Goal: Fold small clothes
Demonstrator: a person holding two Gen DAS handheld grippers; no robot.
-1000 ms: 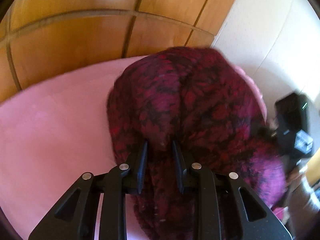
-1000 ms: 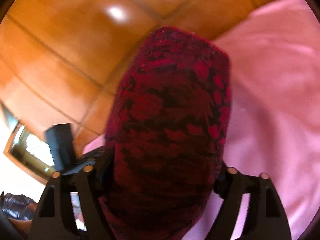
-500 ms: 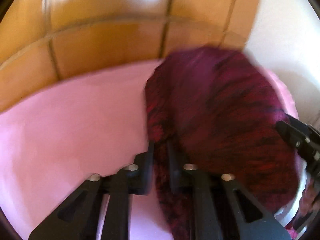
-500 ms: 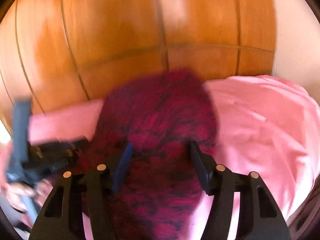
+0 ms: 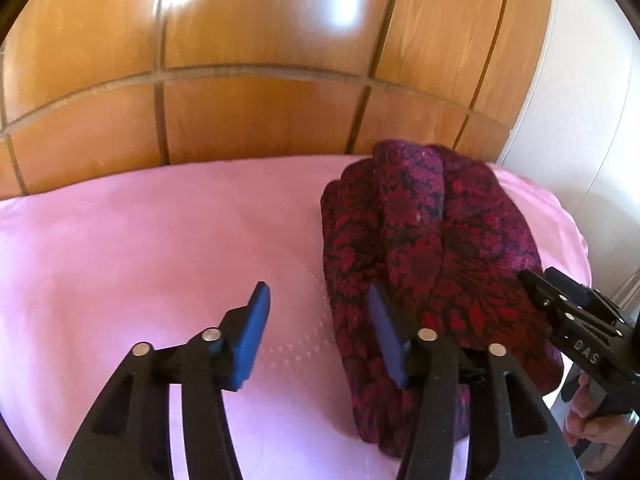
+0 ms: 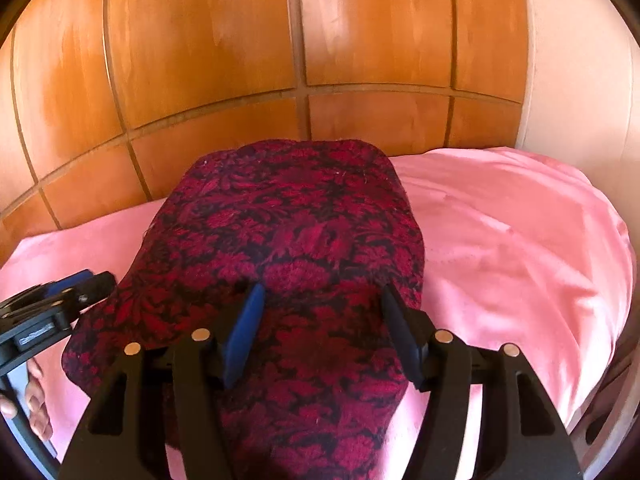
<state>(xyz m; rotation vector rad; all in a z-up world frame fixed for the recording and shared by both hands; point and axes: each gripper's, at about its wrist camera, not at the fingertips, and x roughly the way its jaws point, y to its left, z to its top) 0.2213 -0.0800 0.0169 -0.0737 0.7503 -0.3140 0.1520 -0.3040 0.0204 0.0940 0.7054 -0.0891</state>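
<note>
A dark red and black flower-patterned knit garment (image 5: pixel 424 256) lies folded in a bundle on the pink bed sheet (image 5: pixel 140 248). My left gripper (image 5: pixel 318 300) is open and empty, just left of the bundle's near edge. My right gripper (image 6: pixel 322 300) is open and empty, its jaws standing wide just above the garment (image 6: pixel 288 240). The right gripper's body also shows at the right of the left wrist view (image 5: pixel 576 320). The left gripper's tip shows at the left of the right wrist view (image 6: pixel 60 300).
A wooden panelled wall (image 5: pixel 260 80) stands right behind the bed. A pale wall (image 5: pixel 592 100) is at the right. The sheet (image 6: pixel 520 240) drops off at the bed's right edge.
Both grippers have let go of the garment and opened. The garment has dropped from hanging in the air to lying folded on the sheet.
</note>
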